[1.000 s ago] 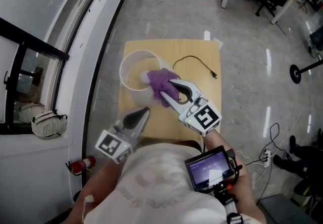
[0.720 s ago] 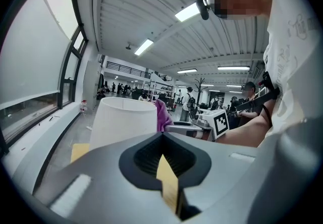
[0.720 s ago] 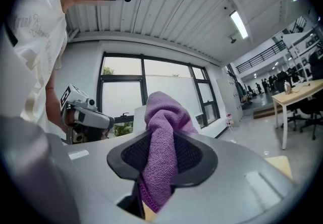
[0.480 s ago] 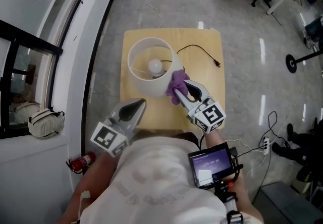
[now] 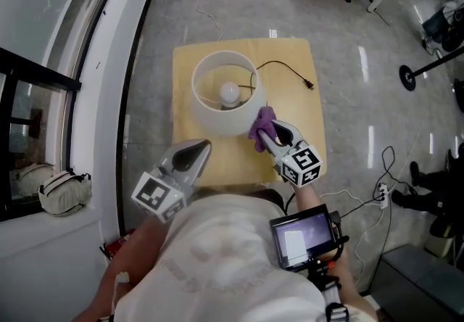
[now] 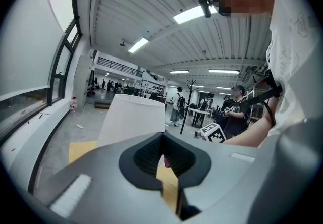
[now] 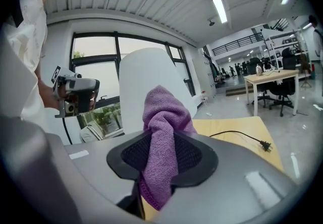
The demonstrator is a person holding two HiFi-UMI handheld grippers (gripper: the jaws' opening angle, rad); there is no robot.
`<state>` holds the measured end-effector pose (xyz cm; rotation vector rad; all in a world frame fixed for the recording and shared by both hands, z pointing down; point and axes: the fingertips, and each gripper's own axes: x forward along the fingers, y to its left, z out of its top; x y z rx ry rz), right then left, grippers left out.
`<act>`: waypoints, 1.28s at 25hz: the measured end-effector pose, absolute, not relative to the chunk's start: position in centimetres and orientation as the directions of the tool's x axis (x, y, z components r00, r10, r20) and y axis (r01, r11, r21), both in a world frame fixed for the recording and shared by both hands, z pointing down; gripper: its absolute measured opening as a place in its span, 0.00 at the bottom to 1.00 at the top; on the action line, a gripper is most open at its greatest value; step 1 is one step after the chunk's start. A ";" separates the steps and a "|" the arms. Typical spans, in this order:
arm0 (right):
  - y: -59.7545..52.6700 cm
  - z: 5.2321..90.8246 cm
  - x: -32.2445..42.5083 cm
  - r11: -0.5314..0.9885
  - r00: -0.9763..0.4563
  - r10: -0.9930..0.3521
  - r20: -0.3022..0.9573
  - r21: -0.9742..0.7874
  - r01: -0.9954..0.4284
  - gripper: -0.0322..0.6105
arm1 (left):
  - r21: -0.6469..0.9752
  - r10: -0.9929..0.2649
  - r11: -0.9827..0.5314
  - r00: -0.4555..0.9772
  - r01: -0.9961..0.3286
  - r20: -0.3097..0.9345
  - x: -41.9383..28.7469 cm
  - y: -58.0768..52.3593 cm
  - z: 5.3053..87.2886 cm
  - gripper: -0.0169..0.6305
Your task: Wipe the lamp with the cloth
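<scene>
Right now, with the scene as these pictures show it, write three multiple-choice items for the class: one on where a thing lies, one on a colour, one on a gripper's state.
1. Where does the thin black power cord lie?
A. on the light wooden table
B. on the grey floor
C. inside the lampshade

2. What colour is the fuzzy cloth?
A. green
B. purple
C. white

3. What is the state of the right gripper?
A. open and empty
B. shut on nothing
C. shut on the cloth

Answers:
1 A: the cord and its plug rest on the tabletop beside the white cylindrical lamp.
2 B: the cloth is purple in both the head view and the right gripper view.
3 C: the right gripper view shows the cloth pinched between the jaws.
</scene>
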<state>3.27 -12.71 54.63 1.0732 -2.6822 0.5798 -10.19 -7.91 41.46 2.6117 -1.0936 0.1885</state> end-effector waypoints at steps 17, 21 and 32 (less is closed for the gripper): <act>-11.4 38.8 -1.5 0.674 -0.673 -0.739 0.032 -0.008 -0.739 0.26 | 0.241 -0.604 -0.741 0.779 -0.627 0.167 -13.4 -6.9 41.7 0.03; -11.3 40.2 -1.7 0.649 -0.645 -0.760 0.081 0.042 -0.759 0.26 | 0.236 -0.611 -0.737 0.774 -0.633 0.167 -14.5 -6.8 41.5 0.03; -9.4 50.0 -1.4 0.600 -0.596 -0.765 0.242 -0.066 -0.797 0.26 | 0.237 -0.610 -0.735 0.772 -0.636 0.181 -16.3 -5.6 42.2 0.03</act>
